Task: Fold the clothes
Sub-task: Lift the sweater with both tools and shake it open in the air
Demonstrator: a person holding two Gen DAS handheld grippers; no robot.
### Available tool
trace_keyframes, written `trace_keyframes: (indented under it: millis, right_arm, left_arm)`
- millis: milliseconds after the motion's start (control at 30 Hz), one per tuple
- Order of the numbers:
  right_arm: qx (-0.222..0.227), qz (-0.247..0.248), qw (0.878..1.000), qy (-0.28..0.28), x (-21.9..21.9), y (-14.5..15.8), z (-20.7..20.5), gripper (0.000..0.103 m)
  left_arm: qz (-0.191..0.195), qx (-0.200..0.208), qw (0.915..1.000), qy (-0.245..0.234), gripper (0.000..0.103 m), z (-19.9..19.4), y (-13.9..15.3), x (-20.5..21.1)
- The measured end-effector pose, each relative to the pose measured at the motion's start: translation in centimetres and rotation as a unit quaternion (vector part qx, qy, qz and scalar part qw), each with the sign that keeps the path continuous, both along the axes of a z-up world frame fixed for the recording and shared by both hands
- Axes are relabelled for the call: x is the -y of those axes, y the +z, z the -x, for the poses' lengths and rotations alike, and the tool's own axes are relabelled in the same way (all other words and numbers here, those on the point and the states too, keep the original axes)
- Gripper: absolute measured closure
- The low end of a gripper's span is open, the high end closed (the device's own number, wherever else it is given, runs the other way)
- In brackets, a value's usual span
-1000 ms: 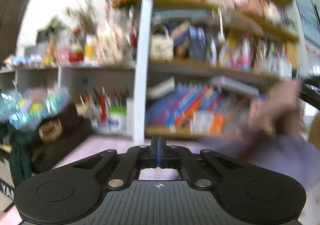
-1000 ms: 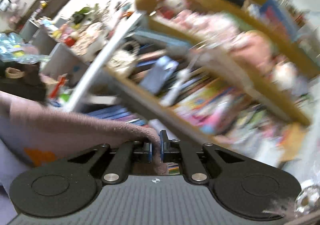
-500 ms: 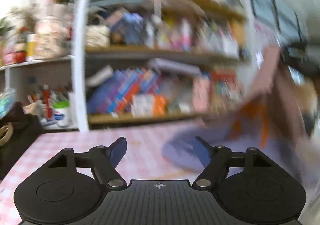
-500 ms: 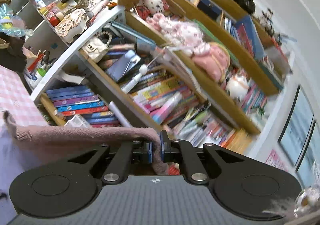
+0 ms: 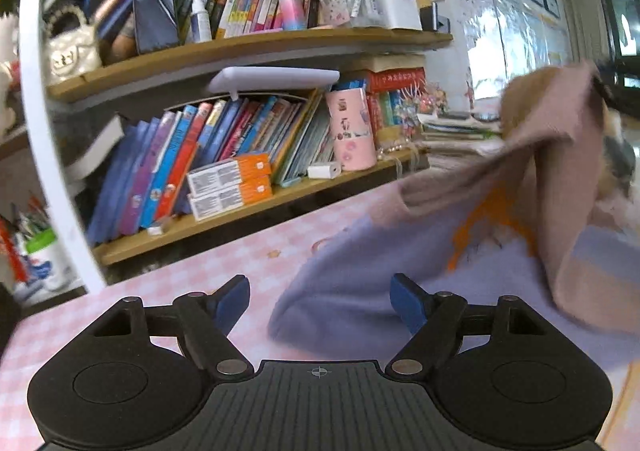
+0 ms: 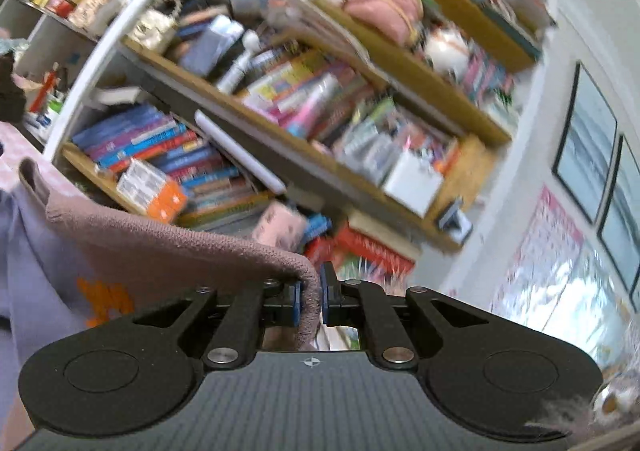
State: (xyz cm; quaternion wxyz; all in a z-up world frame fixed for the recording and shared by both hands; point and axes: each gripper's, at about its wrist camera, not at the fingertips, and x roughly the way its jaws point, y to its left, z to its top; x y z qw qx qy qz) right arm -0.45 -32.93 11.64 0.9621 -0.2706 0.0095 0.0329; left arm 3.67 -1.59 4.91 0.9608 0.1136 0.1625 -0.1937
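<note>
A lavender sweater (image 5: 360,291) with an orange print and a mauve ribbed hem (image 5: 560,155) lies partly on the pink checked table (image 5: 120,315); its right part is lifted. My left gripper (image 5: 320,303) hovers low over the table with its jaws opening wide. The sweater's near edge shows between the blue pads (image 5: 234,303), which do not touch it. My right gripper (image 6: 310,301) is shut on the mauve hem (image 6: 180,251), holding it up. The lavender body (image 6: 40,251) hangs to its left.
A wooden bookshelf (image 5: 248,47) packed with books, boxes and a pink cup (image 5: 352,131) stands right behind the table's far edge. A white shelf post (image 5: 44,131) rises at the left. Posters and framed pictures (image 6: 584,139) hang on the right wall.
My left gripper's jaws went from shut to wide apart, and it swung right and down toward the table and the sweater. The right gripper stays shut on the hem while moving.
</note>
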Motion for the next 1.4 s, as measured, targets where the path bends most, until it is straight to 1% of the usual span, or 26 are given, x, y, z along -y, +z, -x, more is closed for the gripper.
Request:
trace_keyframes:
  millis: [67, 167, 267, 333, 400, 433, 467, 500, 533, 600, 633, 700, 767, 800, 867, 933, 1000, 1067, 1100, 1233, 1267, 1300, 1333, 1367, 1400]
  right_arm:
    - [-0.010, -0.009, 1.000, -0.010, 0.8, -0.7, -0.8, 0.096]
    - [-0.022, -0.026, 0.999, -0.025, 2.1, -1.8, -1.9, 0.096]
    - [-0.039, -0.039, 0.998, -0.037, 3.3, -3.0, -2.9, 0.096]
    - [-0.050, -0.046, 0.997, -0.041, 4.0, -3.8, -3.4, 0.095]
    - [-0.059, -0.055, 0.996, -0.043, 4.5, -4.3, -3.7, 0.095]
    - [-0.063, -0.059, 0.995, -0.044, 4.7, -4.6, -3.7, 0.095]
    - [-0.064, -0.062, 0.995, -0.045, 4.7, -4.7, -3.6, 0.095]
    - [-0.065, -0.065, 0.995, -0.046, 4.7, -4.8, -3.4, 0.095]
    - [-0.065, -0.067, 0.994, -0.047, 4.7, -4.9, -3.2, 0.095]
    - [-0.055, -0.073, 0.995, -0.050, 4.7, -4.7, -2.1, 0.095]
    - [-0.047, -0.076, 0.995, -0.052, 4.7, -4.5, -1.4, 0.095]
    - [-0.021, -0.093, 0.994, -0.046, 4.9, -3.4, 0.5, 0.095]
    - [0.014, -0.099, 0.994, -0.037, 5.0, -1.9, 2.6, 0.095]
    - [0.036, -0.097, 0.994, -0.033, 4.9, -1.0, 3.9, 0.096]
    - [0.087, -0.089, 0.992, -0.021, 4.6, 1.0, 6.7, 0.096]
    - [0.150, -0.077, 0.986, -0.007, 4.1, 3.1, 9.9, 0.096]
    - [0.212, -0.066, 0.975, 0.006, 3.5, 5.2, 13.2, 0.096]
    - [0.267, -0.066, 0.961, 0.029, 3.0, 6.6, 16.4, 0.096]
    - [0.291, -0.068, 0.953, 0.042, 2.8, 7.3, 18.0, 0.096]
    - [0.344, -0.070, 0.933, 0.084, 2.3, 8.4, 22.0, 0.096]
    - [0.356, -0.070, 0.927, 0.095, 2.2, 8.7, 23.0, 0.096]
    - [0.339, -0.075, 0.932, 0.103, 2.2, 8.7, 22.4, 0.096]
    - [0.320, -0.081, 0.937, 0.111, 2.1, 8.8, 21.7, 0.096]
    - [0.301, -0.086, 0.942, 0.118, 2.1, 8.8, 21.0, 0.096]
    - [0.282, -0.092, 0.947, 0.126, 2.1, 8.8, 20.3, 0.096]
  left_arm:
    - [0.009, -0.009, 0.9999, -0.010, 0.024, -1.3, 0.3, 0.5]
    - [-0.010, -0.019, 0.9994, -0.026, 0.024, -3.0, 0.3, 1.4]
    - [-0.025, -0.025, 0.9991, -0.024, 0.024, -4.1, -0.3, 1.8]
    - [-0.009, -0.037, 0.9991, -0.019, 0.024, -4.6, -0.6, 1.5]
    - [0.015, -0.050, 0.9985, -0.016, 0.025, -5.0, -1.0, 1.1]
    - [0.032, -0.055, 0.9979, -0.013, 0.038, -5.0, -1.1, 0.9]
    - [0.056, -0.054, 0.9969, -0.008, 0.048, -4.7, -1.0, 0.5]
    - [0.080, -0.053, 0.9954, -0.003, 0.071, -4.5, -0.9, 0.1]
    - [0.108, -0.054, 0.9927, -0.001, 0.082, -4.3, -0.8, -0.4]
    - [0.184, -0.054, 0.9814, 0.000, 0.084, -3.4, -0.2, -1.8]
    - [0.202, -0.048, 0.9782, 0.001, 0.085, -2.8, 0.1, -2.1]
    - [0.213, -0.024, 0.9768, 0.003, 0.085, -0.7, 1.0, -2.3]
    - [0.220, 0.006, 0.9755, 0.005, 0.086, 1.5, 2.4, -2.6]
    - [0.225, 0.026, 0.9741, 0.006, 0.086, 2.7, 3.3, -2.9]
    - [0.233, 0.082, 0.9689, 0.010, 0.086, 6.0, 5.6, -3.8]
    - [0.239, 0.147, 0.9597, 0.009, 0.086, 10.0, 8.2, -5.0]
    - [0.240, 0.213, 0.9472, 0.007, 0.086, 14.3, 10.6, -6.1]
    - [0.237, 0.275, 0.9317, 0.010, 0.086, 18.5, 12.7, -7.0]
    - [0.235, 0.306, 0.9226, 0.014, 0.086, 20.6, 13.6, -7.5]
    - [0.236, 0.388, 0.8903, 0.031, 0.085, 25.7, 15.4, -8.8]
    - [0.238, 0.400, 0.8842, 0.038, 0.085, 26.5, 15.6, -9.1]
    - [0.241, 0.408, 0.8795, 0.046, 0.086, 27.0, 15.7, -9.4]
    - [0.244, 0.411, 0.8767, 0.056, 0.088, 27.2, 15.7, -9.7]
    - [0.248, 0.404, 0.8776, 0.068, 0.092, 26.8, 15.7, -10.1]
    - [0.252, 0.392, 0.8807, 0.082, 0.103, 26.2, 15.5, -10.5]
